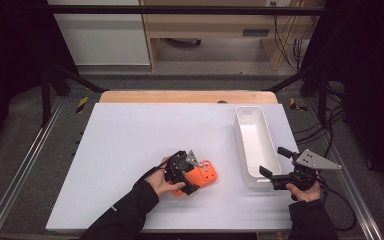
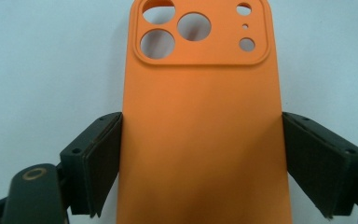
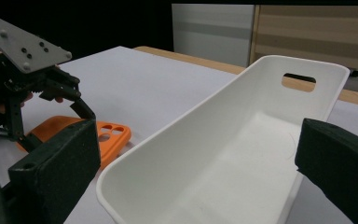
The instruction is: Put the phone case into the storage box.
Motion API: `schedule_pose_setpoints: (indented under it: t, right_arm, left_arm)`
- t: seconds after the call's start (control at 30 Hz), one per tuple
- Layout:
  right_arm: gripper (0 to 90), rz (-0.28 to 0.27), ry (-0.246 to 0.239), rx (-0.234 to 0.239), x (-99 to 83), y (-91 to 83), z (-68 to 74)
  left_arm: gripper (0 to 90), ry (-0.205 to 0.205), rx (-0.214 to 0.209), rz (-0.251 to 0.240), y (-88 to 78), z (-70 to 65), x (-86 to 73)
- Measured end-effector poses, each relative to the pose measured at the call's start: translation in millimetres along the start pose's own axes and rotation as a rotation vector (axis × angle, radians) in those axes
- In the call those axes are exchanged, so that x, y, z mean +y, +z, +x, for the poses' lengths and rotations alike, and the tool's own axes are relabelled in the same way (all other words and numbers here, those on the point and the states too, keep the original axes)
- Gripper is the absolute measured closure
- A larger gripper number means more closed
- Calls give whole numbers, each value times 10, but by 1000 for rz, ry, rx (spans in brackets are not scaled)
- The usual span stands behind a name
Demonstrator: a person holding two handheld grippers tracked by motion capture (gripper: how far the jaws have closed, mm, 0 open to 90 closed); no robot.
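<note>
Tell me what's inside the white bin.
The bin looks empty: its bare white floor shows in the high view and the right gripper view. The near wall hides a strip of floor.

You're looking at an orange phone case [image 2: 200, 135] in smooth, matt, rubbery plastic at frame centre. The white bin [image 3: 242, 149] at lower right is smooth plastic with a soft sheen. The table sheet [image 1: 130, 135] looks matt, the far table edge [image 1: 187, 96] wood.

Orange phone case [image 2: 200, 135] — lower end cut off below the jaws (left gripper view); upper camera hole clipped at top edge.
</note>
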State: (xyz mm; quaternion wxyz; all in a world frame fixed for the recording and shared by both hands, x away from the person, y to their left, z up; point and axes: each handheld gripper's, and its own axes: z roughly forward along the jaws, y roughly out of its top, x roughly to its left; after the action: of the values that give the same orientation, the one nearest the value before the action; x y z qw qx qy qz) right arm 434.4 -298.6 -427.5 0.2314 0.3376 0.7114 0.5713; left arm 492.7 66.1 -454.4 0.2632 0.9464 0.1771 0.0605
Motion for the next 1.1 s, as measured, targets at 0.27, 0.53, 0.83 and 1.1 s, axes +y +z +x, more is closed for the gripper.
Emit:
schedule_pose_setpoints:
  t: [0.27,0.53,0.83,1.1]
  right_arm:
    - [4,5,-1,3,3,0,7]
    - [5,4,-10,7,18,0,18]
    - [6,3,-31,25,65,5,66]
    - [5,14,-57,45,107,39,138]
  left_arm:
    - [157,-4,3,-33,-135,9,3]
    - [156,24,13,-56,-240,-3,-5]
    - [156,46,10,-74,-295,-26,-16]
    - [156,65,6,-92,-356,-28,-33]
